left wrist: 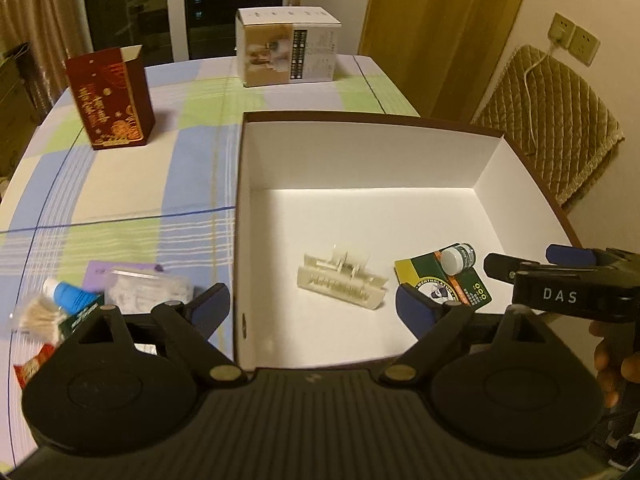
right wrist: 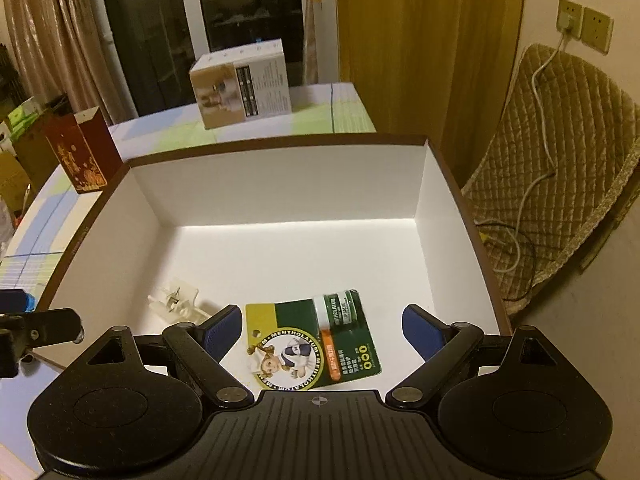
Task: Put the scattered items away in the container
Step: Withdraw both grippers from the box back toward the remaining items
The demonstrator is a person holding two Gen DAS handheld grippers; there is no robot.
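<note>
Checked tablecloth [left wrist: 120, 184]: 2 items lie in the white box [left wrist: 360, 152]; both open, empty grippers [left wrist: 312, 308] [right wrist: 324, 328] are best sent to the leftover pile [left wrist: 120, 296].

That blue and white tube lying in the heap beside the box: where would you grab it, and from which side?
Probably by its blue body, with the left gripper coming down from above. The tube lies flat and tilted, white cap up-left, so the fingers should close across its narrow width. Its lower end is tucked under the clear packet and green pack, so only the middle is free.
</note>
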